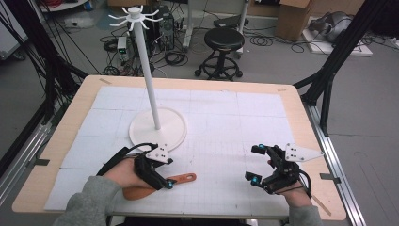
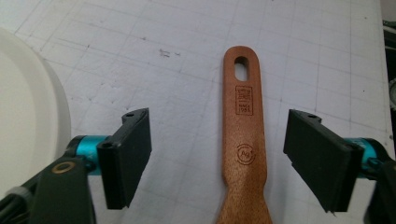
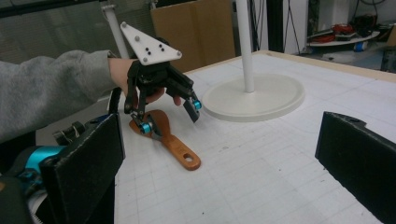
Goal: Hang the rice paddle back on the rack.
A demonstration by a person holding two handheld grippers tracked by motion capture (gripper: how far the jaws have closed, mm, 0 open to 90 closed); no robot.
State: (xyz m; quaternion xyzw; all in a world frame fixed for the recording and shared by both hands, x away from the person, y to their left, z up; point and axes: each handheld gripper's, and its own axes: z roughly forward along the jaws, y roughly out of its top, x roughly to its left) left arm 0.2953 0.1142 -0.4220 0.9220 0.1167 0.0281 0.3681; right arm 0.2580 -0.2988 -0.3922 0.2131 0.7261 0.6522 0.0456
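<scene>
A flat reddish-brown wooden spatula point(image 1: 162, 185) lies on the white gridded mat point(image 1: 226, 117) in the lower left of the high view, its handle pointing right. The handle's rounded end has an oval hanging hole, with a small square stamp and a round burnt-in mark below it in the left gripper view; toward the bottom edge there it widens into the blade. The left gripper point(image 2: 217, 154) straddles the handle with jaws wide, touching nothing. The right gripper point(image 1: 259, 163), lower right in the high view, is spread and empty.
</scene>
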